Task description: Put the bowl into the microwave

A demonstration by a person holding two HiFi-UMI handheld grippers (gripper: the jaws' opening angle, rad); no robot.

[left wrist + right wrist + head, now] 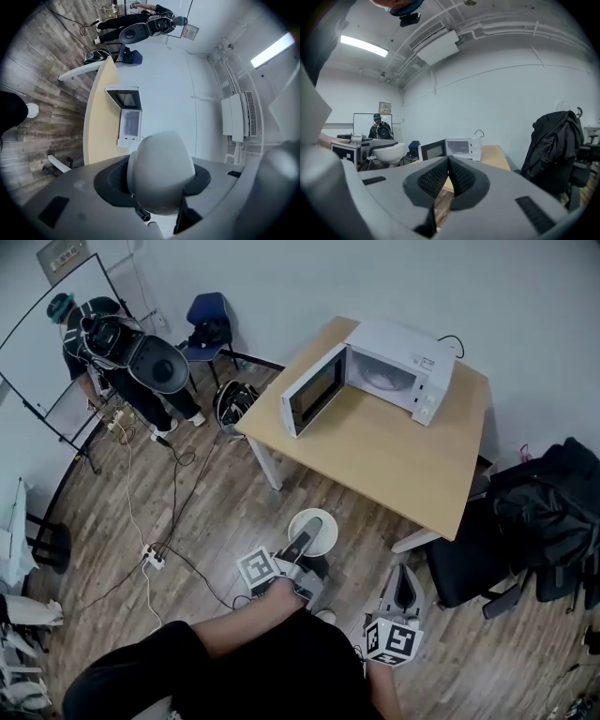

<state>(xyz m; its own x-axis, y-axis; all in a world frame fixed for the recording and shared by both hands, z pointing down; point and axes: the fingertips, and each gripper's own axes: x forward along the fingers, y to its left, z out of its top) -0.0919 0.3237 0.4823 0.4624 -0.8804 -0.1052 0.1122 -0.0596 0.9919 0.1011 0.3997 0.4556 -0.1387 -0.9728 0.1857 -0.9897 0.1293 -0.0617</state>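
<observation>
A white bowl [316, 529] hangs over the wooden floor, short of the table's front edge, with my left gripper [302, 542] shut on its rim. In the left gripper view the bowl [161, 168] fills the space between the two dark pads. The white microwave [392, 369] stands on the far part of the wooden table [403, 465], its door [313, 390] swung open to the left and its cavity bare. My right gripper [405, 589] is low at the right, away from the bowl; its pads meet, shut on nothing [447, 174]. From that side the bowl [389, 152] shows at left, the microwave [459, 148] beyond.
A person [112, 343] stands by a whiteboard [52, 343] at the back left, near a blue chair [208, 320] and a bag [234, 401]. Cables and a power strip [152, 557] lie on the floor at left. A chair with black jackets [539, 517] is right of the table.
</observation>
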